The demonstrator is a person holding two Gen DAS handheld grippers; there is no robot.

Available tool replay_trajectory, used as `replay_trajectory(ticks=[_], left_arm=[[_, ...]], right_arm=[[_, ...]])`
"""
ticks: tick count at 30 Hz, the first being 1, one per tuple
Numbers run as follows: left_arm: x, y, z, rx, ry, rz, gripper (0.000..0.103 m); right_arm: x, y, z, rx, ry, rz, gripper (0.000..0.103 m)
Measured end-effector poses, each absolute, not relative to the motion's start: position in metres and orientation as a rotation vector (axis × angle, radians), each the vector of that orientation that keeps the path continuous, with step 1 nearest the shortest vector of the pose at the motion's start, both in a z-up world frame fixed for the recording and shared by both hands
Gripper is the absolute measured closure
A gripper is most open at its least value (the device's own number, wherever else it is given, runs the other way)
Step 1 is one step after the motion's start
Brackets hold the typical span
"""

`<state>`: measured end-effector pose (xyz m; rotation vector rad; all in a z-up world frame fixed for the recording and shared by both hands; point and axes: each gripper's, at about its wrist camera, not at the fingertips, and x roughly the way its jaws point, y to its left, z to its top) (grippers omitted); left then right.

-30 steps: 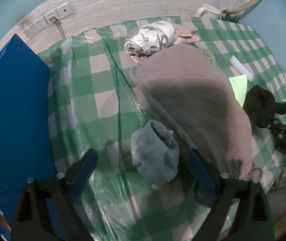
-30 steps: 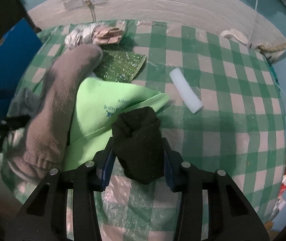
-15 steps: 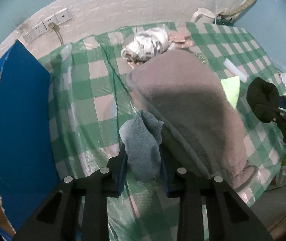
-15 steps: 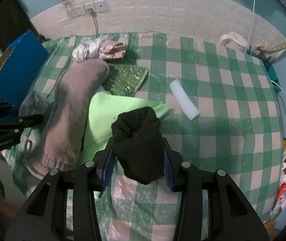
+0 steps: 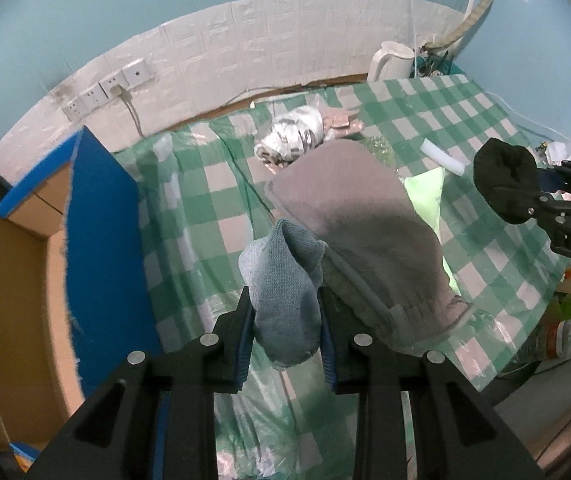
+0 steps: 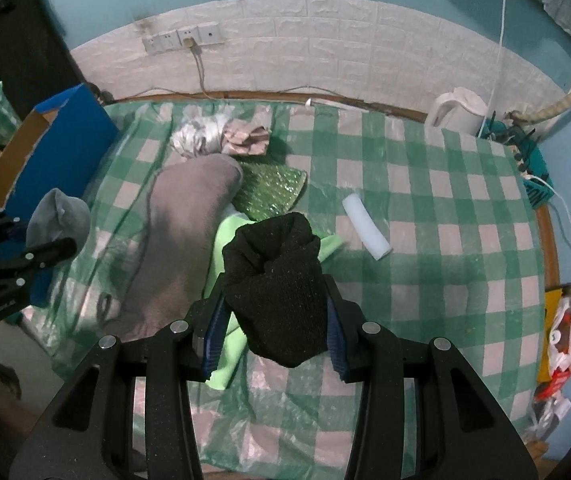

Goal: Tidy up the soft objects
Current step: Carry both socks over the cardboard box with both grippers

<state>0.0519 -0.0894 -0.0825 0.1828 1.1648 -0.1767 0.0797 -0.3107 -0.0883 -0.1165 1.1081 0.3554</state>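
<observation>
Two tools, both loaded. Left tool pinched tight on a balled blue-grey sock, held above the checked bench, beside a blue-sided cardboard box. Right tool clamped on a bundled black sock, over a lime cloth. Grey towel lies on bench between them; white foam roll farther right.
</observation>
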Motion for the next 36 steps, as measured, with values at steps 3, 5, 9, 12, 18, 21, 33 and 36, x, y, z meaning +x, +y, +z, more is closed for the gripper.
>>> replay_trajectory(ticks=[3, 5, 9, 12, 18, 21, 33, 36], left_arm=[[0.046, -0.088, -0.075, 0.184, 1.151, -0.175, 0.074], [0.043, -0.086, -0.07, 0.18, 1.146, -0.171, 0.074], [0.038, -0.082, -0.063, 0.174, 1.134, -0.169, 0.074], [0.033, -0.079, -0.057, 0.178, 1.125, -0.166, 0.074], [0.025, -0.07, -0.047, 0.178, 1.113, -0.157, 0.074], [0.021, -0.064, -0.041, 0.178, 1.107, -0.152, 0.074], [0.007, -0.019, -0.019, 0.112, 1.061, -0.116, 0.074], [0.003, -0.007, -0.015, 0.096, 1.051, -0.103, 0.074]], right_arm=[[0.076, -0.308, -0.08, -0.116, 1.095, 0.357, 0.061], [0.073, -0.306, -0.075, -0.118, 1.087, 0.36, 0.061], [0.068, -0.301, -0.065, -0.121, 1.074, 0.365, 0.061], [0.066, -0.298, -0.059, -0.125, 1.066, 0.371, 0.061], [0.063, -0.285, -0.048, -0.121, 1.048, 0.394, 0.061], [0.062, -0.274, -0.041, -0.128, 1.037, 0.408, 0.061], [0.059, -0.217, -0.02, -0.178, 1.008, 0.486, 0.061], [0.059, -0.201, -0.016, -0.18, 1.01, 0.51, 0.061]])
